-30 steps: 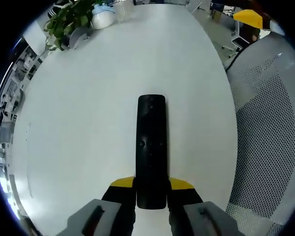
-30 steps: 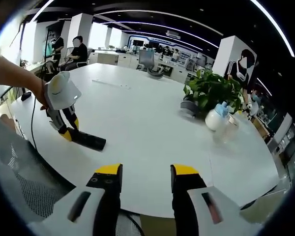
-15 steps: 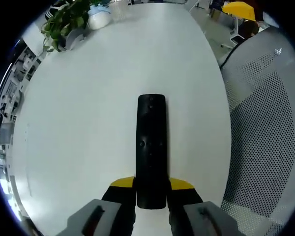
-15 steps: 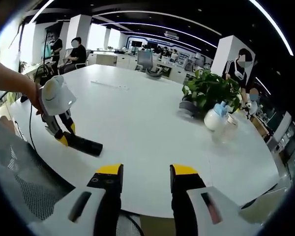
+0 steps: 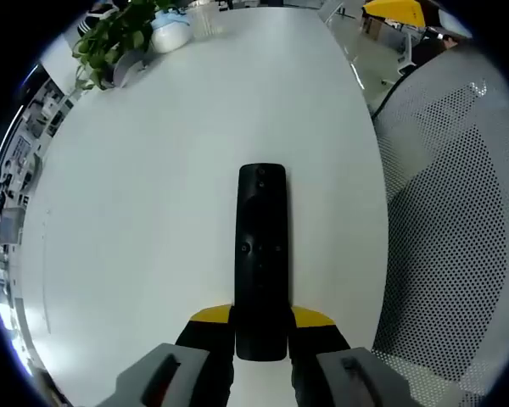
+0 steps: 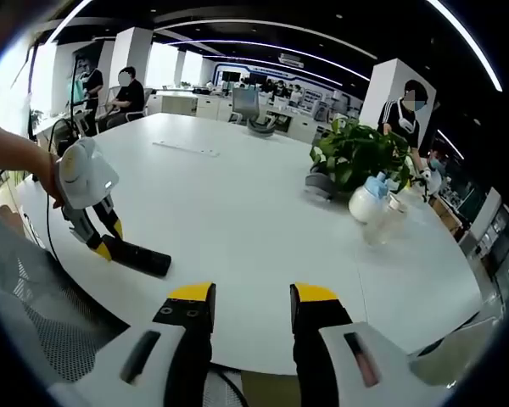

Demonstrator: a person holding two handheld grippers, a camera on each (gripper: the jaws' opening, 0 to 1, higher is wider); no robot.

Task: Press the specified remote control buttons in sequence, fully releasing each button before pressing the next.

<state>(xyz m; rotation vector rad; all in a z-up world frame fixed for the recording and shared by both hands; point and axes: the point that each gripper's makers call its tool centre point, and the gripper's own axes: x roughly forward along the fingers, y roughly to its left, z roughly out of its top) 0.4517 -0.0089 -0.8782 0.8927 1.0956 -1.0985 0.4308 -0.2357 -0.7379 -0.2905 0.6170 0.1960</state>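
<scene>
**Black remote clamped in left jaws**

Black remote sits lengthwise between the left gripper jaws, near end clamped, far end pointing across the white surface. Right gripper view puts it near the surface's near-left edge. Right gripper jaws parted, nothing between them, hovering at the near edge. Potted plant and white bottle near the far right edge. Mesh chair beside the surface.

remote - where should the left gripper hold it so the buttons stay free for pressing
By the near end, across its narrow width, as the left gripper does now: the jaws clamp the long sides of the remote, coming from its tail. The slim bar shape leaves the button face up and open above the table for the right gripper.
</scene>
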